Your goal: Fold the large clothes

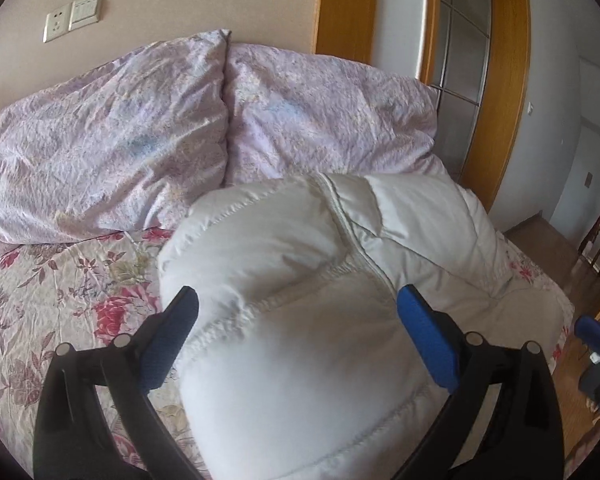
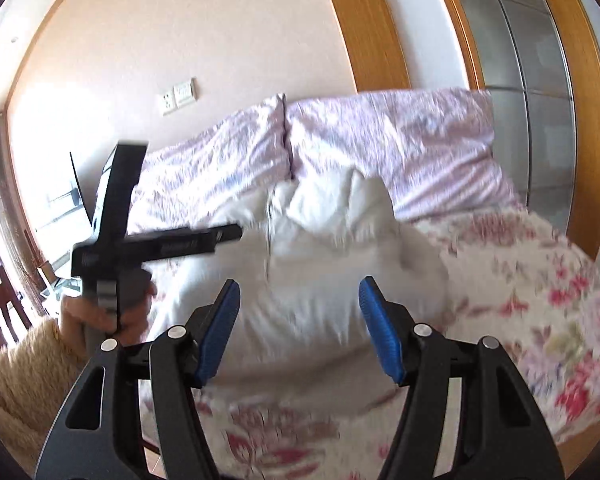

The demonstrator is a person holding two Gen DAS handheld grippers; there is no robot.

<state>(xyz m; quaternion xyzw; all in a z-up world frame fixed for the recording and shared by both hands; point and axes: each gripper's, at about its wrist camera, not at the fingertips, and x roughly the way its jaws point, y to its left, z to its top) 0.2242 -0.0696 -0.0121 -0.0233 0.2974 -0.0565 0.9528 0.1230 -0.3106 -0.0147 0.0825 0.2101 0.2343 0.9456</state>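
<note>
A white puffy down jacket (image 1: 300,280) lies bunched on the floral bedspread (image 1: 60,292). My left gripper (image 1: 298,300) is open, its blue pads spread wide on either side of the jacket's bulge, close over it and holding nothing. In the right wrist view, which is blurred, the jacket (image 2: 320,264) lies ahead, and my right gripper (image 2: 300,292) is open and empty just above its near edge. The left tool (image 2: 140,240), held in a hand, shows at the left beside the jacket.
Two lilac floral pillows (image 1: 112,140) lean against the beige wall at the head of the bed. A wooden door frame with glass panels (image 1: 496,80) stands at the right. The bed's right edge (image 1: 560,320) drops to a wooden floor. A chair (image 2: 0,312) is at far left.
</note>
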